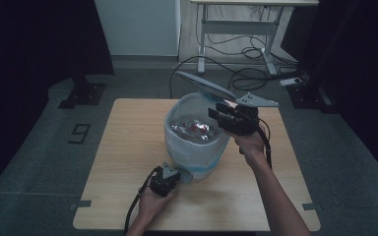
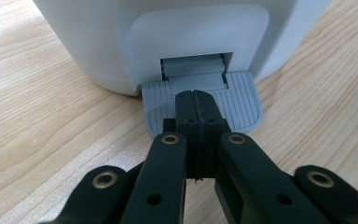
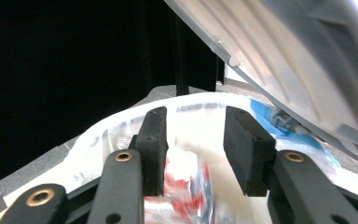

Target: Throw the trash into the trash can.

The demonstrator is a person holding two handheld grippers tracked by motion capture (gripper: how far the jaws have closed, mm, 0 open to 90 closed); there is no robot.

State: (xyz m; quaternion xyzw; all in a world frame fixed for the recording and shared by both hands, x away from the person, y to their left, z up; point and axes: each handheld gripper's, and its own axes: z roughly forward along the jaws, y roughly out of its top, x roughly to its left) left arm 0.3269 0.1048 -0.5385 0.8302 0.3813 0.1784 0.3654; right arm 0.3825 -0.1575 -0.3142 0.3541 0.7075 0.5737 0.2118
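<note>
Wood table is sitting under my work, pale grain, and grey tape tabs are sticking out at its two near corners. Grey floor is running all around it. A dark "9" mark is lying on the floor left of the table. Black curtains are hanging at both sides, with a flat stand base sitting at the foot of the left one. A white-legged desk is standing behind, black cables are looping under it, and a power strip is lying nearby. A white panel is standing at back centre.
</note>
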